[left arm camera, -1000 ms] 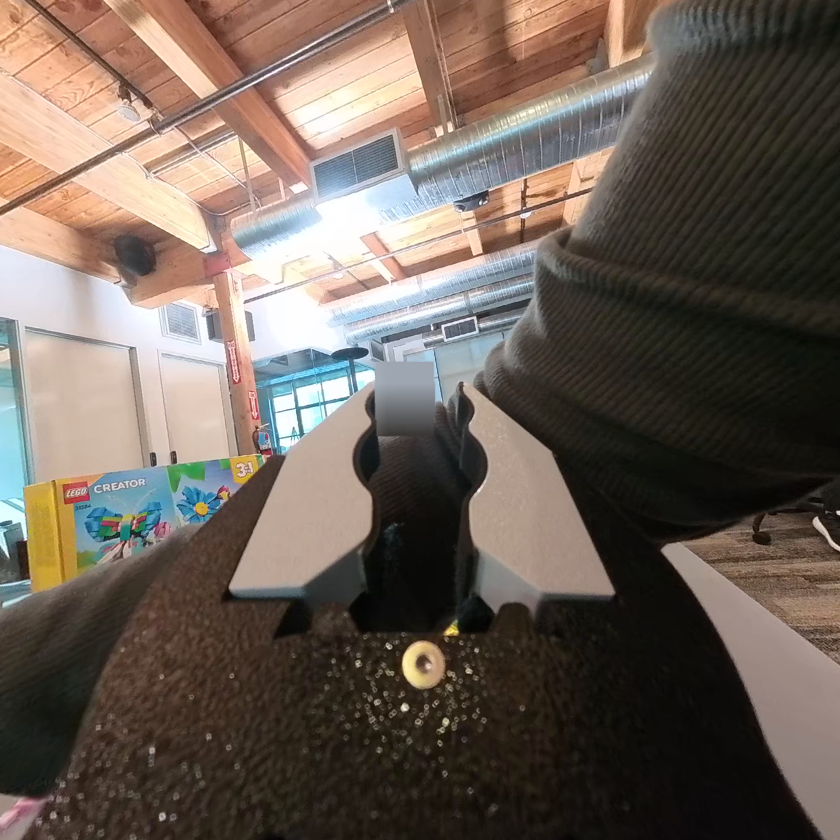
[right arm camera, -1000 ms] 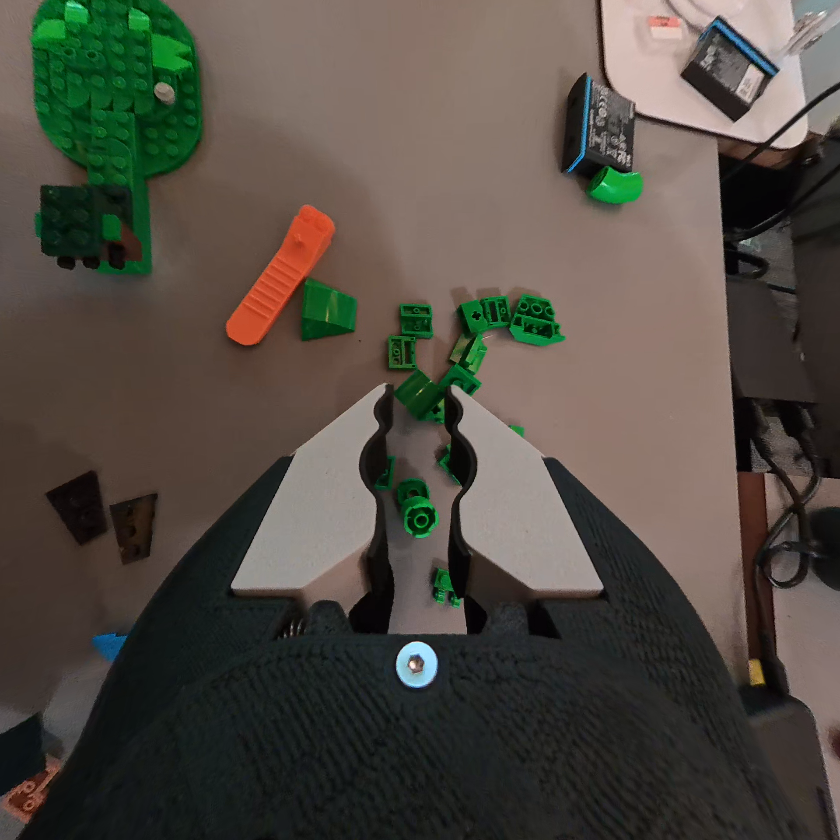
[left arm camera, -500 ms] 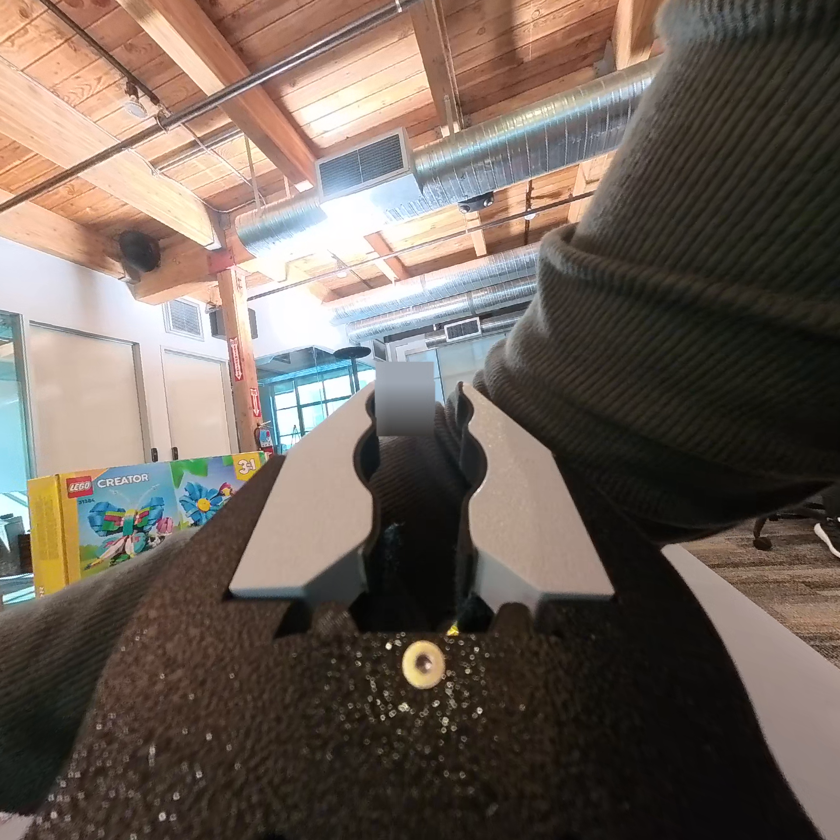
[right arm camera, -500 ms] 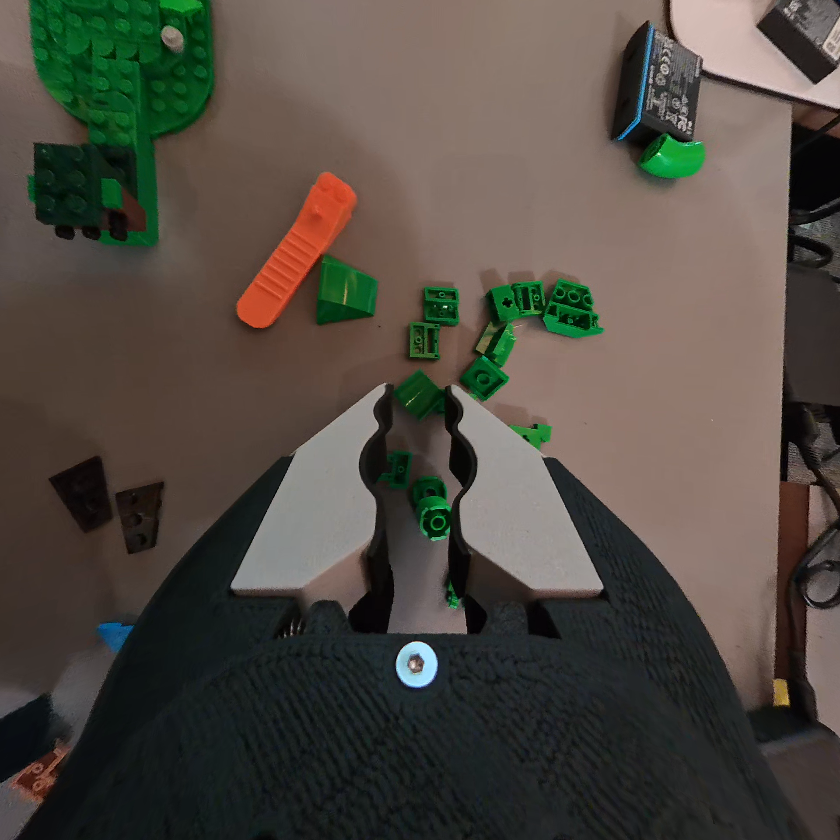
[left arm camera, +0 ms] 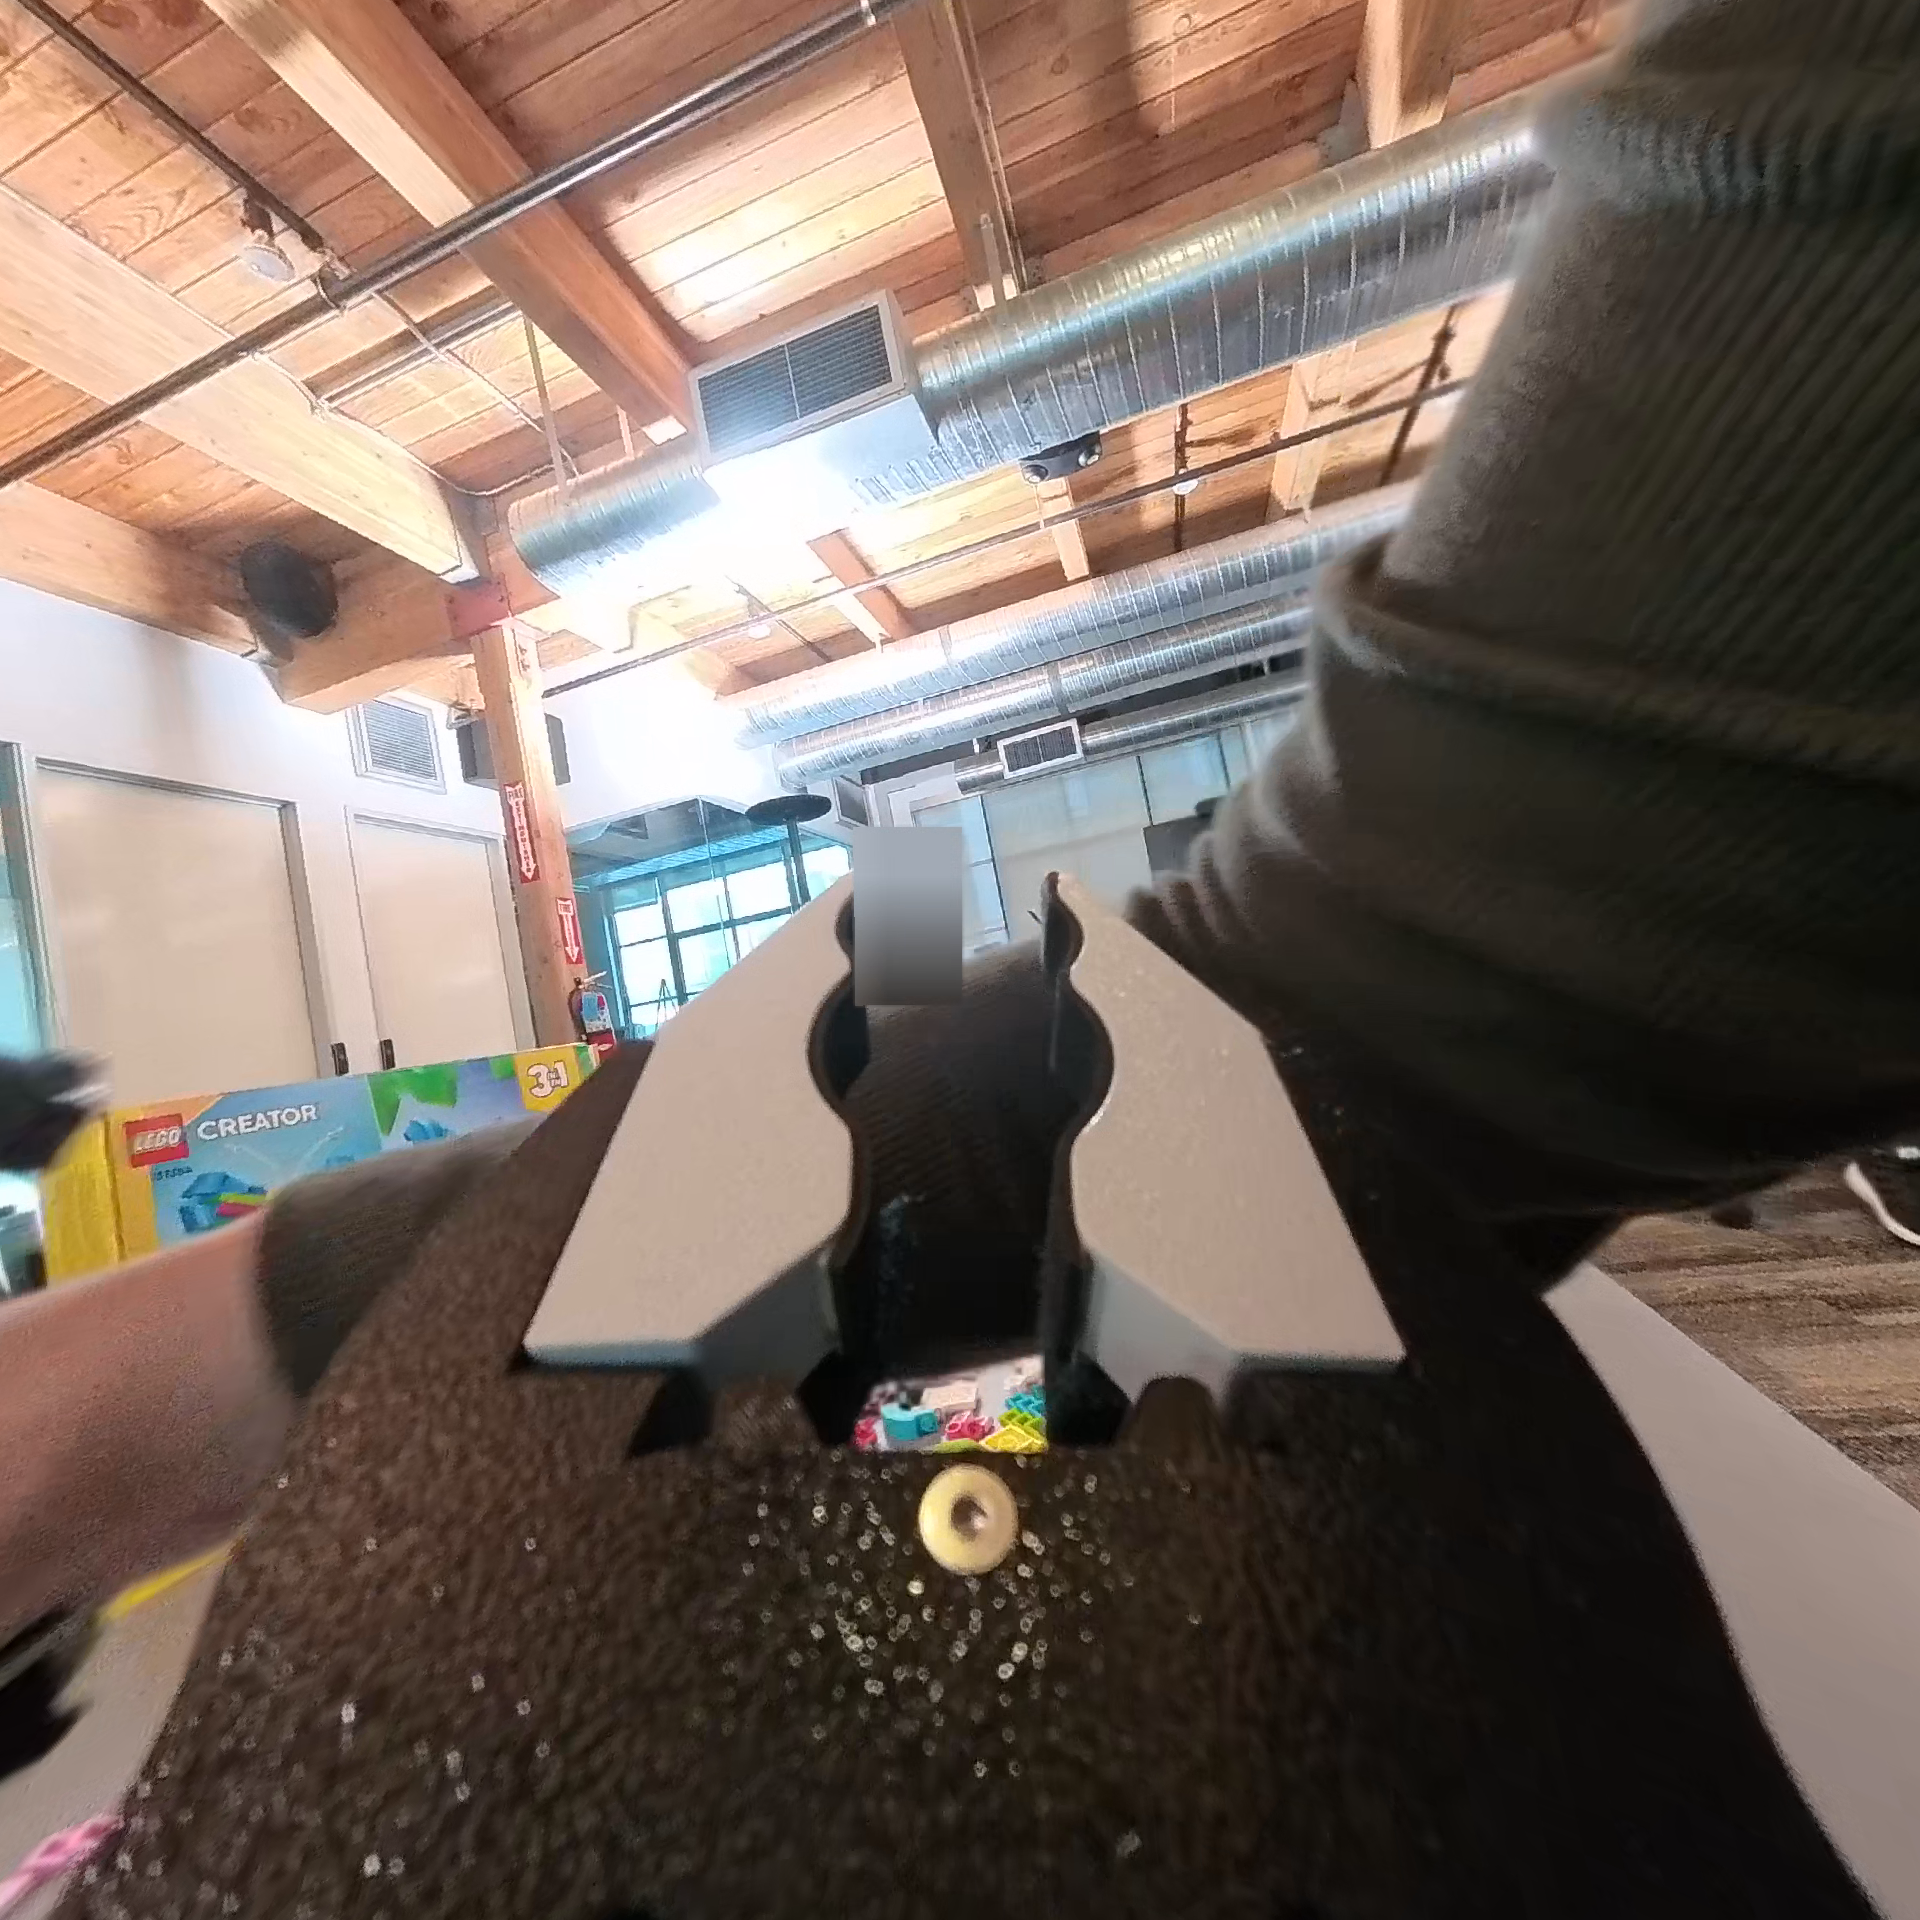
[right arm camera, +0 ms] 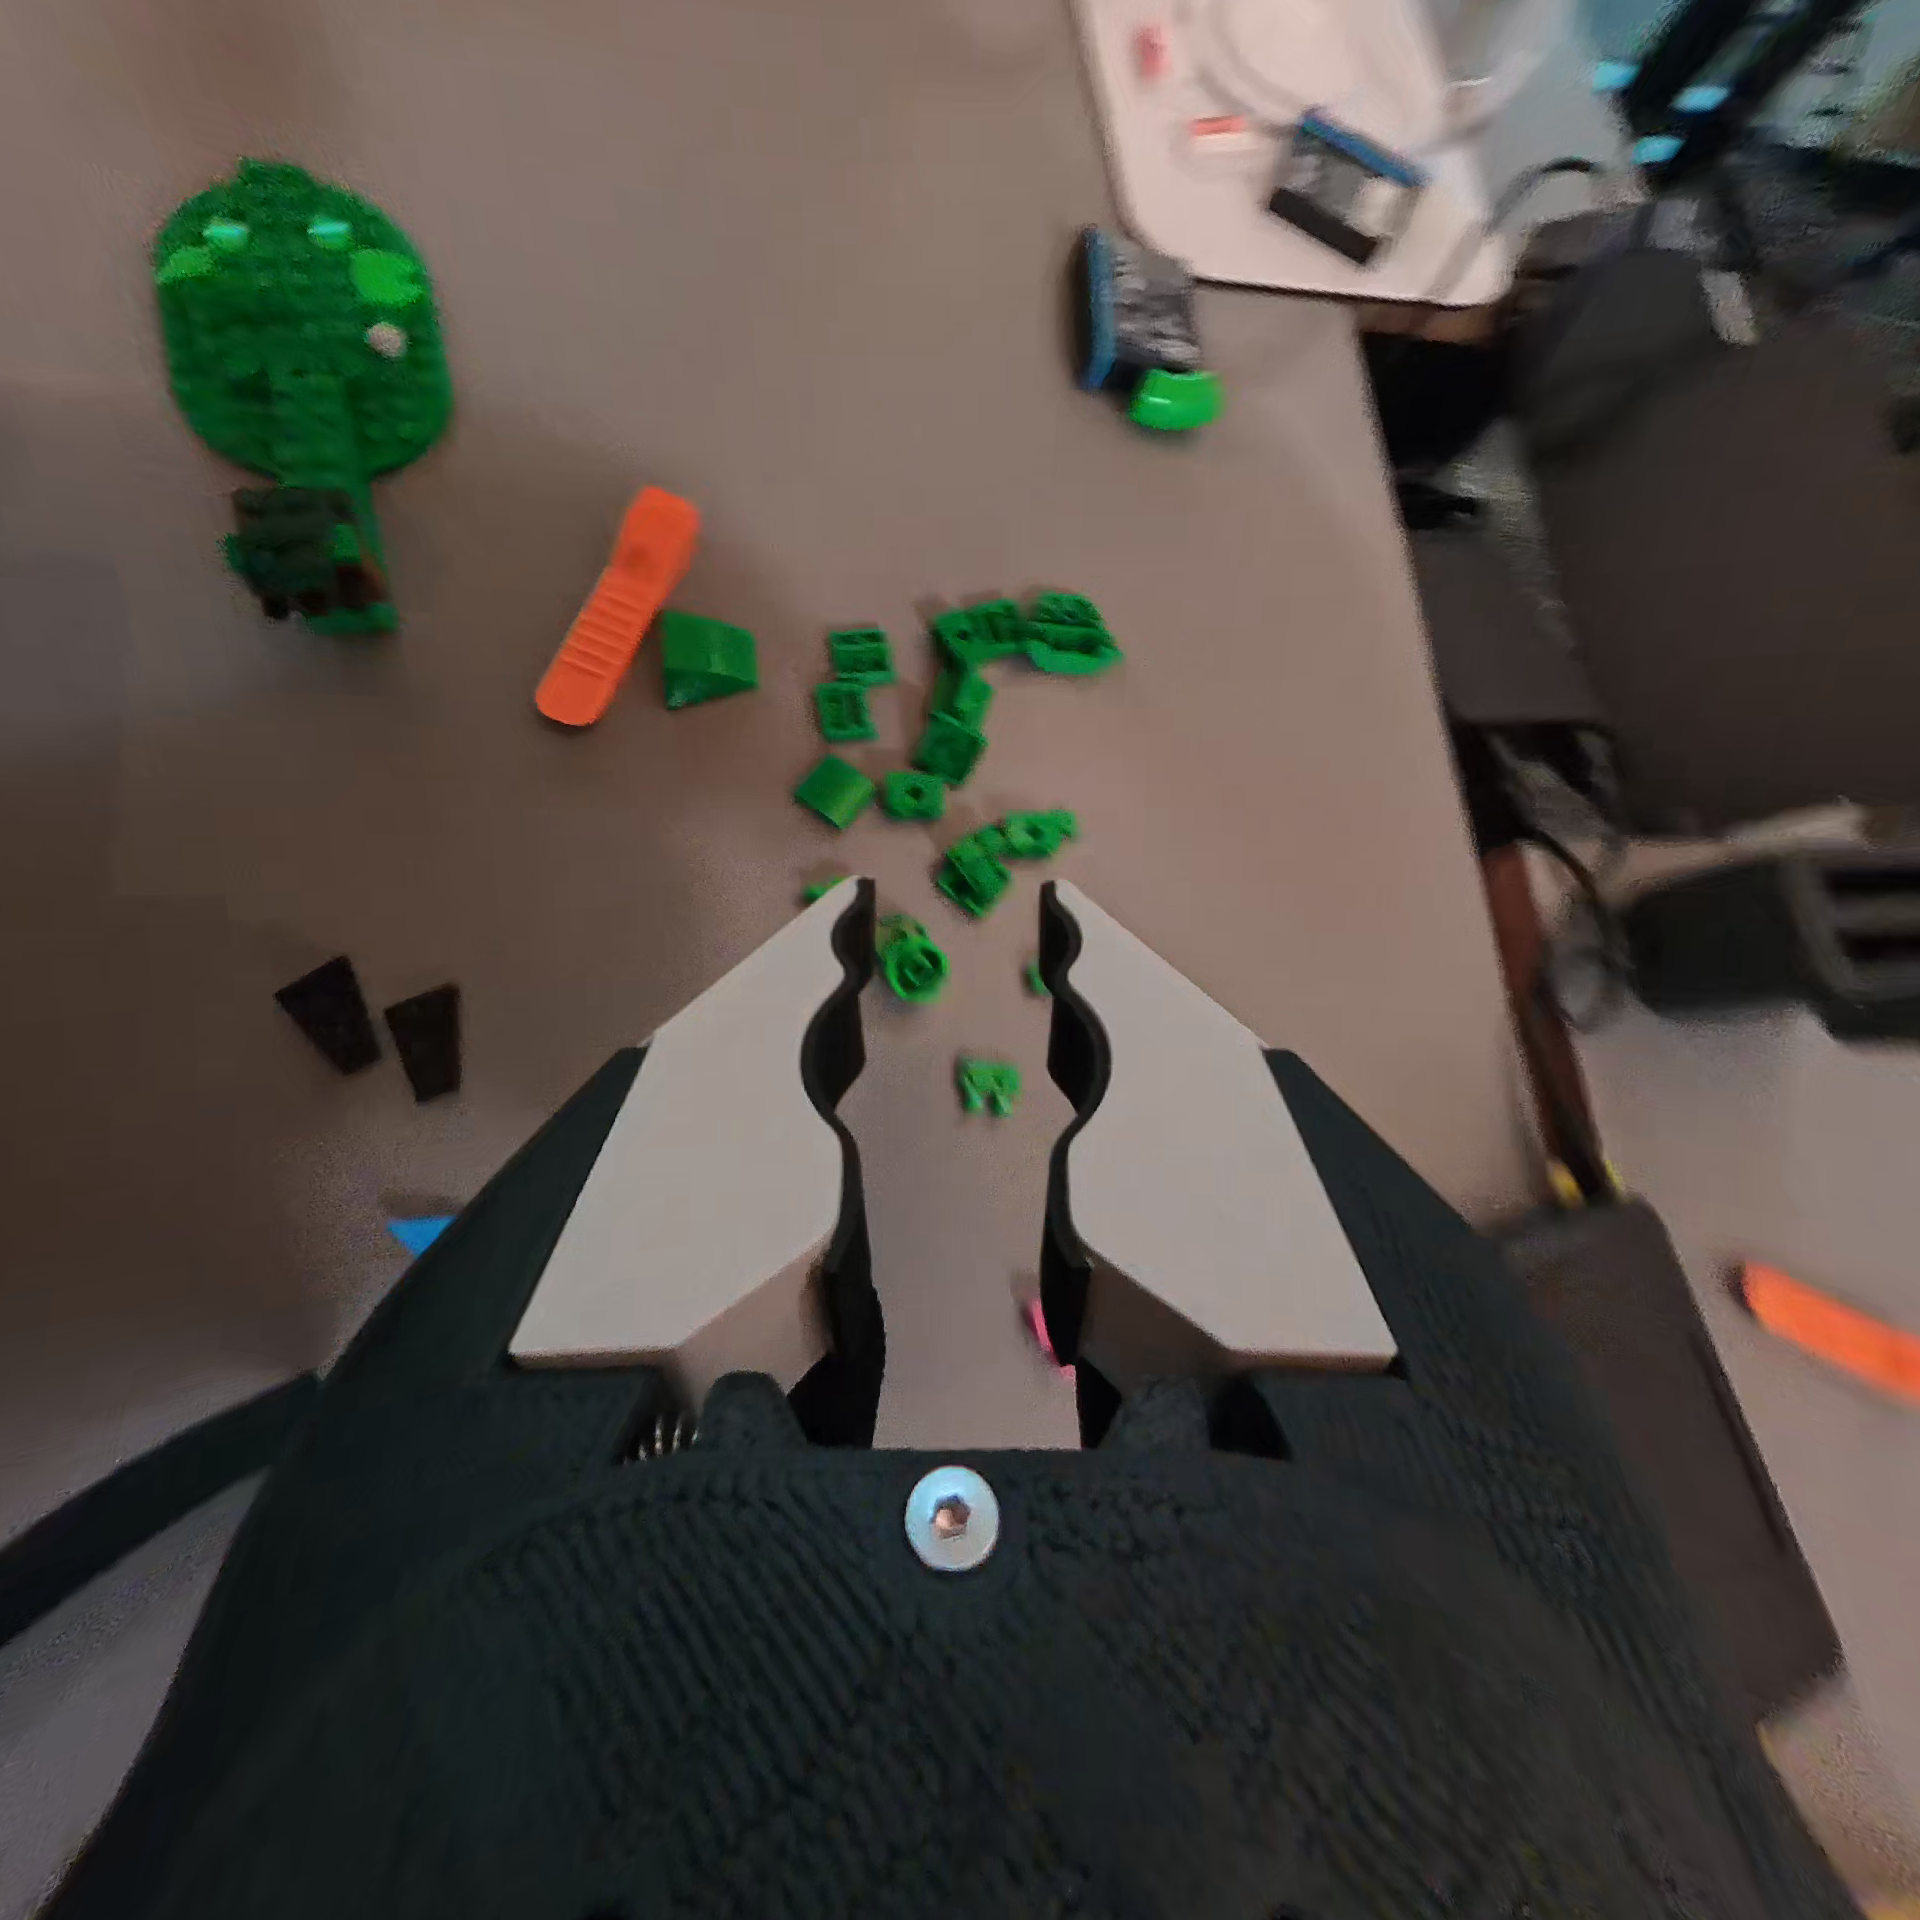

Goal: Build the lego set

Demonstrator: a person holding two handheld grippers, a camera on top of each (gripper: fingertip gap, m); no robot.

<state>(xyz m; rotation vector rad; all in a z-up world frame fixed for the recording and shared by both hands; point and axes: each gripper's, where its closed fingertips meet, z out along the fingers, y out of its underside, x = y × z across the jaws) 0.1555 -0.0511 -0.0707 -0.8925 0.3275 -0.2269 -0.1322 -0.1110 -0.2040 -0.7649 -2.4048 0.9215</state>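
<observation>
Your grey-brown tabletop [right arm camera: 727, 208] carried bright green loose bricks [right arm camera: 945, 748]. Left of that scatter lay an orange ridged brick separator [right arm camera: 613, 613]; farther left, a green studded leaf-shaped build [right arm camera: 296, 343]; below-left, two black wedge plates [right arm camera: 374, 1023].

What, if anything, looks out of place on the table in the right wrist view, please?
One curved green piece lies apart from the loose green bricks, against a black device near the table's far edge. Otherwise nothing stands out.

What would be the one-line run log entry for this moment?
right tool: open, above loose green lego pieces | left tool: open, empty | orange ridged plastic brick separator: untouched
</observation>
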